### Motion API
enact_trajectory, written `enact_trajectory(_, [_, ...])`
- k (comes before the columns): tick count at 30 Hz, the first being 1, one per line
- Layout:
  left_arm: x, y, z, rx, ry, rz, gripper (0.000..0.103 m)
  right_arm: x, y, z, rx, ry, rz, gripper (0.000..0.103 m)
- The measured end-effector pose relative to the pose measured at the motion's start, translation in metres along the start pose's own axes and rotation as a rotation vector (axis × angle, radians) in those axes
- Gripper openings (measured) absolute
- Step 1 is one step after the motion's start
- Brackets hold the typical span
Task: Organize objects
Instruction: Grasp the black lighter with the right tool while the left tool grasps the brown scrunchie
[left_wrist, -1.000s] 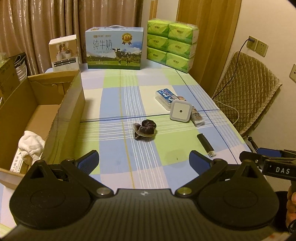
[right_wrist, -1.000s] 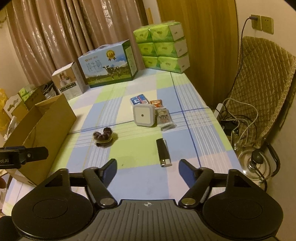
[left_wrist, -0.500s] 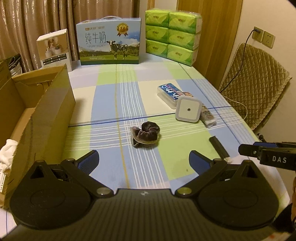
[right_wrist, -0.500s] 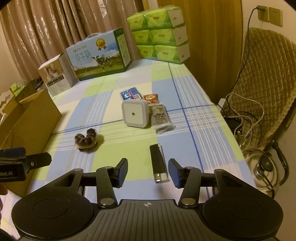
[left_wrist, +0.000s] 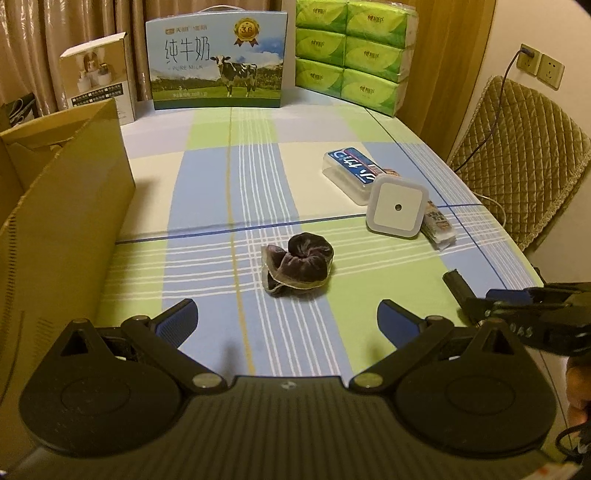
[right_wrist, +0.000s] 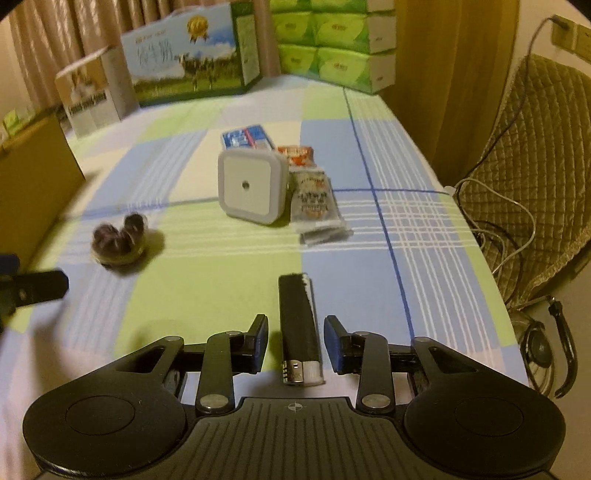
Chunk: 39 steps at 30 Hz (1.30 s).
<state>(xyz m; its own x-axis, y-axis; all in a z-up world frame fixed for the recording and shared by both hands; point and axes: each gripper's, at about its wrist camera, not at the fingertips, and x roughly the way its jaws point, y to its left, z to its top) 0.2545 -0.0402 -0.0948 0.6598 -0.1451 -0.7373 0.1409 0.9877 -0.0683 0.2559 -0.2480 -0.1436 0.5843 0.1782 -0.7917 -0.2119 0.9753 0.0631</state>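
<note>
A black lighter (right_wrist: 299, 325) lies on the checked tablecloth between the fingers of my right gripper (right_wrist: 295, 341), which is open with a gap on each side of it. Its far end shows in the left wrist view (left_wrist: 455, 281), beside the right gripper. A dark velvet scrunchie (left_wrist: 297, 264) lies mid-table, just ahead of my open, empty left gripper (left_wrist: 286, 321); it also shows in the right wrist view (right_wrist: 118, 245). A white square night light (right_wrist: 251, 186), snack packets (right_wrist: 316, 201) and a clear case with a blue card (left_wrist: 351, 171) lie beyond.
An open cardboard box (left_wrist: 62, 206) stands along the table's left edge. A milk carton box (left_wrist: 218, 61), a small white box (left_wrist: 98, 77) and green tissue packs (left_wrist: 351, 48) line the far edge. A quilted chair (right_wrist: 532, 166) and cables stand right of the table.
My right gripper has moved forward and down until its narrowing fingers straddle the lighter. My left gripper has moved forward and rightward toward the scrunchie, staying open.
</note>
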Motion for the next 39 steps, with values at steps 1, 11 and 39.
enact_trajectory(1, [0.003,0.0,0.0,-0.002,0.001,-0.002,0.101,0.002,0.001,0.0,-0.004,0.006,0.002,0.032])
enact_trajectory(11, [0.025,0.0,-0.002,-0.008,0.015,-0.022,0.101,0.015,0.011,0.005,-0.076,0.021,-0.03,0.019])
enact_trajectory(39, [0.053,-0.018,0.006,0.089,0.006,0.007,0.019,0.002,0.005,0.012,0.042,-0.037,0.044,0.019])
